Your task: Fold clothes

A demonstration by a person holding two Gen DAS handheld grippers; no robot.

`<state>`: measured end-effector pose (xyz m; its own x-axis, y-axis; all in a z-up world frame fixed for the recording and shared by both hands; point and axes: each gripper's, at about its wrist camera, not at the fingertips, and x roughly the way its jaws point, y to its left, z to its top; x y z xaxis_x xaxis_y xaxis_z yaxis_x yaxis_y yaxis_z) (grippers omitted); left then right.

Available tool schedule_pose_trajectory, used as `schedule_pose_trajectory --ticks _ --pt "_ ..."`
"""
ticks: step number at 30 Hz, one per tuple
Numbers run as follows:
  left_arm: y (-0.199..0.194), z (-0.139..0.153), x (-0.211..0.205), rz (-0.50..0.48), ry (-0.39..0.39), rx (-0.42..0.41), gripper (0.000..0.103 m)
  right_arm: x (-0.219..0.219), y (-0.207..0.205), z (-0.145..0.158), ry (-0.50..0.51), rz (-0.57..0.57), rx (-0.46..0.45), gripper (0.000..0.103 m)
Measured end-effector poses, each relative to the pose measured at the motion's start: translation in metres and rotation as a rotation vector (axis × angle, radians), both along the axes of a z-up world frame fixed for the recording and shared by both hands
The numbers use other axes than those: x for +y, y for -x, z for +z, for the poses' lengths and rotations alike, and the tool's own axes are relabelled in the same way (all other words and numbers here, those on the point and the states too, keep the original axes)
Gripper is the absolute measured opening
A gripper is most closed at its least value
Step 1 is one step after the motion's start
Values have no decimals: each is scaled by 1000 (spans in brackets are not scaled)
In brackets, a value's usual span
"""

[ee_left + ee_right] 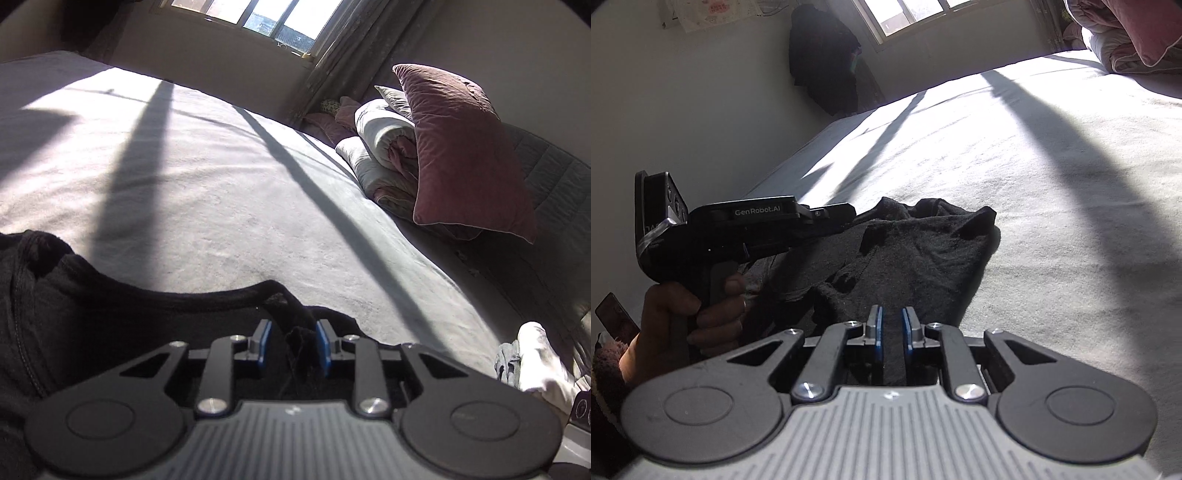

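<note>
1. Left gripper (294,345): its blue pads (265,345) stand a little apart with a bunched ridge of the black garment (110,314) pinched between them, so it is grasping the cloth near its edge.
2. Right gripper (891,330): blue pads (877,328) drawn close with dark cloth running between them; it looks clamped on the garment too, though the fabric is in deep shadow just there.
3. The garment itself: crumpled and dark, spread low on the bed (221,192), its curved hem rising in front of the left gripper, its far corner flopped out toward the sunlit sheet in the right wrist view.
4. Out to the side in the right wrist view, the left gripper shows in profile, black body marked GenRobot.AI, nose down on the garment, with the person's hand (683,314) wrapped round its handle.
5. Further out: pale bed sheet, bright sun patches crossed by long shadow bars.
6. At the far end of the bed, a pink pillow (465,147) leans on a rolled quilt (384,147).
7. Beyond that, a window (258,18) with a curtain (343,55) beside it, and dark clothing (823,59) hanging on the wall.
</note>
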<state>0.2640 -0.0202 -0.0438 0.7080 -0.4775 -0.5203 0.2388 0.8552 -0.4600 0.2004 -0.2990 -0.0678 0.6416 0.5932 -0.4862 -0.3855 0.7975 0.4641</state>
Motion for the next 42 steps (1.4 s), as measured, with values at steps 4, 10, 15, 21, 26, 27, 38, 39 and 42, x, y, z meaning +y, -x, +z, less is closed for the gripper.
schedule_pose_trajectory --ticks 4,10,15,21,26,27,38,39,42 --pt "18 4 -6 -51 -62 124 48 -11 1 3 -37 -15 -14 17" --pt "37 -4 -13 -59 -81 170 50 -16 2 8 -40 -6 -29 17" --pt "46 -9 -19 -42 -91 166 33 -7 24 19 119 94 -144 52" --pt "45 -11 -21 -23 -82 202 3 11 37 15 283 184 -221 57" --pt "53 -3 -22 -52 -98 213 2 19 38 5 410 211 -213 8" --pt "56 -1 -23 -67 -101 215 2 21 38 3 435 216 -211 7" --pt "66 13 -24 -221 -244 154 42 0 41 6 424 218 -188 17" --pt "65 18 -21 -212 -240 123 42 -3 42 9 401 209 -199 17" --pt "60 24 -18 -179 -193 63 39 -7 41 17 319 184 -235 17"
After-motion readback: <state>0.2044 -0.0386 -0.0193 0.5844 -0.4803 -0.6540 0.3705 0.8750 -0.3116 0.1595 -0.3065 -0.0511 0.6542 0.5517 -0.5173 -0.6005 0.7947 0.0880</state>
